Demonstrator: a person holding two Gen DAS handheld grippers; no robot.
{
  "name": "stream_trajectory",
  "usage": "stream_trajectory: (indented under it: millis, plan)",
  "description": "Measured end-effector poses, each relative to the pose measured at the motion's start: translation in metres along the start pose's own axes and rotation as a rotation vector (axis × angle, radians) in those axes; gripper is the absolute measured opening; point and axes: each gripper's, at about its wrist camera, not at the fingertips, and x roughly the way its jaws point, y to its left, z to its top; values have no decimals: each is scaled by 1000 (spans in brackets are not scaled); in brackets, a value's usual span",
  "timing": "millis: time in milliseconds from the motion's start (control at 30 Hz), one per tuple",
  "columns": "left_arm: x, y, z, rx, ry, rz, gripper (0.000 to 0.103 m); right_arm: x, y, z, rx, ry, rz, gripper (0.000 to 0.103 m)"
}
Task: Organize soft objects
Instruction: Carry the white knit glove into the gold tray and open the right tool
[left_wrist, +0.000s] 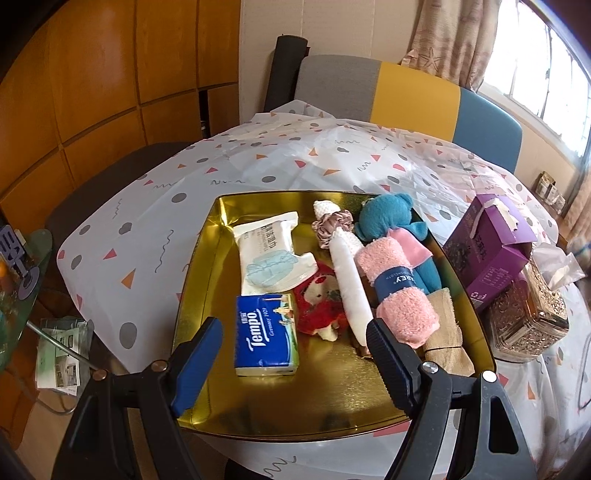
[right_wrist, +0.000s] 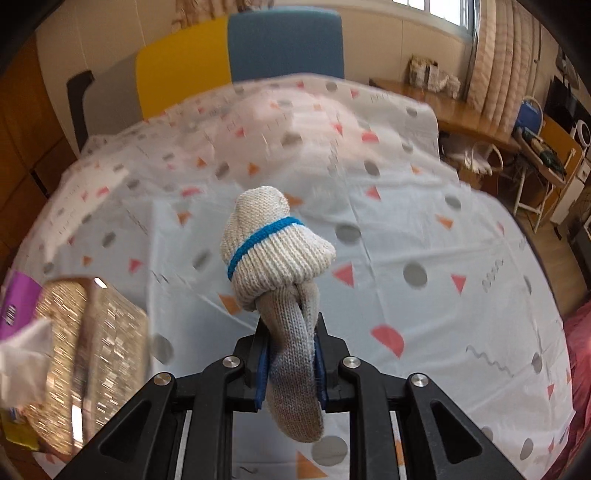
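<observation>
the right gripper (right_wrist: 290, 363) is clamped on a knitted grey-white glove (right_wrist: 275, 254) with a blue band, pinching it low down so the bulky cuff end flops free above the patterned tablecloth (right_wrist: 424, 229). the hold is on a thin fold only, so i think a quick swing could let the glove slide out or sag and drag across the ornate tissue box (right_wrist: 85, 354) at the left. the left gripper (left_wrist: 295, 354) hangs with its jaws apart and empty over the gold tray (left_wrist: 332, 406), where the tempo tissue pack (left_wrist: 264, 334), wet wipes (left_wrist: 271, 254), rolled pink towel (left_wrist: 397, 291) and blue teddy (left_wrist: 391, 221) already crowd the far half. dropped carelessly, the glove may land on the rim or knock that towel.
</observation>
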Motion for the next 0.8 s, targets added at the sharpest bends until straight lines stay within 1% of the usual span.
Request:
stream_trajectory:
  millis: [133,233,333,433,500,567,600,700,800]
  plan:
    - [2,5,0,-17,7,-2,81,-40,30,26,-63,-113,47,19]
    - [3,9,0,-32,11,-2,81,-72,63,38,-137,-189,96,19]
    - [1,17,1,-53,2,7,81,-104,109,39,-246,-257,176,19]
    - [-2,27,3,-77,-11,22,81,-131,162,28,-384,-290,277,19]
    - [-5,36,4,-98,-21,36,81,-139,201,12,-476,-277,363,19]
    - [-5,46,5,-125,-22,41,81,-137,241,-12,-569,-222,469,19]
    - [-6,51,5,-139,-23,46,81,-134,259,-25,-618,-197,507,19]
    - [-9,61,4,-153,-31,67,81,-115,310,-70,-740,-93,602,19]
    - [-10,71,2,-166,-32,81,81,-93,349,-108,-816,0,660,19]
